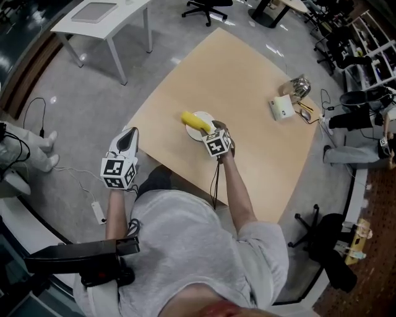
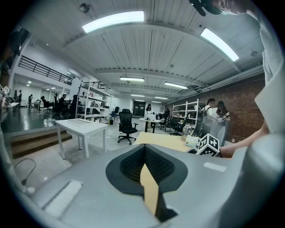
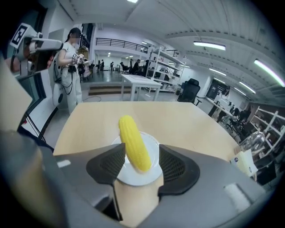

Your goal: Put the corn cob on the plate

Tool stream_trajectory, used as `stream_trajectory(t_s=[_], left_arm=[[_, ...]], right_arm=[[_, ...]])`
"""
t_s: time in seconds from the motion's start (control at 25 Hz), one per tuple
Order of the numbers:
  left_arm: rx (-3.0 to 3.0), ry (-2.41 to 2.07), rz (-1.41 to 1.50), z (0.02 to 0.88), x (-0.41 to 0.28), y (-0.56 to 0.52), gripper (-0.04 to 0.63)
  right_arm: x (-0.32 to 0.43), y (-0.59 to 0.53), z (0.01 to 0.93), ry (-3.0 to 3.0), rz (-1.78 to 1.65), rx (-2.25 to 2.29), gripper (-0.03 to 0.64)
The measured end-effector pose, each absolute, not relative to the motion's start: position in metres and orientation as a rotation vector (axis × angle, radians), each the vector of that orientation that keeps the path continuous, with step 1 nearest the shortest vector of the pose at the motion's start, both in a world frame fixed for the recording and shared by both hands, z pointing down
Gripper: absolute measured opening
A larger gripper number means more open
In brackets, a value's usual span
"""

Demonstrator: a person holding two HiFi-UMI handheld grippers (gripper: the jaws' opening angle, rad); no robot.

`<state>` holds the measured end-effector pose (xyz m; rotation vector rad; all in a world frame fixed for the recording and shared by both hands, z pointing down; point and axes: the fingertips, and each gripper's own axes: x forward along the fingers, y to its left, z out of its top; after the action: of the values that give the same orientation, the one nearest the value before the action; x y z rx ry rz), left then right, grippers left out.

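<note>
The yellow corn cob (image 1: 194, 121) lies across the small white plate (image 1: 205, 116) near the middle of the tan table (image 1: 247, 74). My right gripper (image 1: 218, 129) hovers just behind the plate, tilted down at it, jaws open. In the right gripper view the corn cob (image 3: 133, 142) rests on the plate (image 3: 139, 179) and shows between the spread pads of the right gripper (image 3: 141, 152), touching neither. My left gripper (image 1: 129, 137) hangs off the table's left edge, over the floor. In its own view the left gripper (image 2: 144, 150) has its pads together, with nothing between them.
A white box (image 1: 282, 108) and a shiny jar (image 1: 297, 86) sit at the table's far right. A white desk (image 1: 102, 18) and office chairs (image 1: 207, 7) stand beyond. A cable and power strip (image 1: 98, 212) lie on the floor at left. A person (image 3: 71, 62) stands far left.
</note>
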<state>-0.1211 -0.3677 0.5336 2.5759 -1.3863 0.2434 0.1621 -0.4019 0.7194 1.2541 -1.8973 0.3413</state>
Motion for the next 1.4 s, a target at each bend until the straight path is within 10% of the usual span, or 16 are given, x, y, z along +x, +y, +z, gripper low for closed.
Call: stream_trajectory(t_s=[1.4], left_arm=[[2.773, -1.068, 0.203, 0.512, -0.031, -0.312, 0.02]], right_arm=[[0.194, -0.25, 0.536, -2.188, 0.411, 2.054, 0.067]])
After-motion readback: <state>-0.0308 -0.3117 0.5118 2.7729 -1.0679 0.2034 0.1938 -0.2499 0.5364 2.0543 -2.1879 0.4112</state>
